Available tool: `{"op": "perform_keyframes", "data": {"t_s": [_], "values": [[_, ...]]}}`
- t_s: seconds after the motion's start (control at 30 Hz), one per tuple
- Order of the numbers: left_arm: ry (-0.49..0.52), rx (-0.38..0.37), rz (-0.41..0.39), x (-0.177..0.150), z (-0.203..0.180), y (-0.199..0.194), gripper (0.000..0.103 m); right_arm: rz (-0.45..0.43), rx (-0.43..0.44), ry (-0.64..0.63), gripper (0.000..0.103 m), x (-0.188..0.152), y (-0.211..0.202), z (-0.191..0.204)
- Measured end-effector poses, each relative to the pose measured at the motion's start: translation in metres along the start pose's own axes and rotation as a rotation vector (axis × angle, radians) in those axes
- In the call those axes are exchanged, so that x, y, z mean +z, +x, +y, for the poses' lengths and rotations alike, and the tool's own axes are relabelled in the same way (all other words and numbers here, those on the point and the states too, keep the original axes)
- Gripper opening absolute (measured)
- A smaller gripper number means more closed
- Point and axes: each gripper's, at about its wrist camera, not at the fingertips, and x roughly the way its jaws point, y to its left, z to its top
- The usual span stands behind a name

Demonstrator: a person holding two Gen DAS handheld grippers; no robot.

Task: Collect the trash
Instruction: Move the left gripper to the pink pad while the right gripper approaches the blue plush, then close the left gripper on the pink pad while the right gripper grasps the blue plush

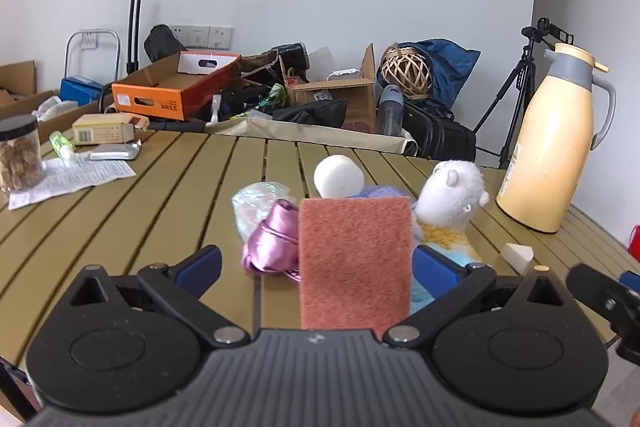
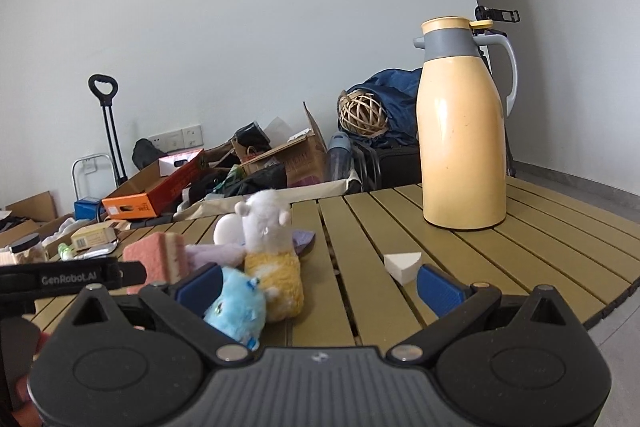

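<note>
My left gripper point(image 1: 318, 267) is open; a pink scouring sponge point(image 1: 355, 263) stands upright between its blue fingers, nearer the right one. Whether it touches a finger I cannot tell. The sponge also shows in the right wrist view point(image 2: 160, 257). Just beyond it lie a crumpled pink wrapper point(image 1: 272, 241), clear crumpled plastic point(image 1: 256, 201) and a white foam cylinder point(image 1: 338, 177). My right gripper point(image 2: 320, 285) is open and empty above the slatted table point(image 2: 360, 267). A white wedge-shaped sponge point(image 2: 403, 265) lies just ahead of its right finger.
A white-and-yellow plush toy point(image 2: 272, 239) and a blue plush point(image 2: 236, 307) lie by the right gripper's left finger. A tall yellow thermos jug point(image 2: 464, 131) stands at the right. A jar point(image 1: 20, 151), paper sheet point(image 1: 72, 177), small box point(image 1: 104, 131) and foil pack sit far left.
</note>
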Motion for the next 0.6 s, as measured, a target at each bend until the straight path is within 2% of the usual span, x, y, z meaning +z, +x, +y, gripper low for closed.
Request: {"op": "perform_keyframes", "data": {"t_s": [0.13,0.33,0.6], "values": [[-0.002,-0.005,-0.003,-0.001,-0.008,0.005,0.103,-0.028,0.005,-0.01,0.103,0.001,0.012,-0.002],[0.018,-0.007,0.007,-0.004,-0.018,0.015,0.103,0.041,-0.009,0.028,0.103,-0.014,0.025,-0.011],[0.003,0.009,0.024,-0.007,-0.02,0.028,0.103,0.062,-0.022,0.026,0.103,-0.022,0.027,-0.013]]}}
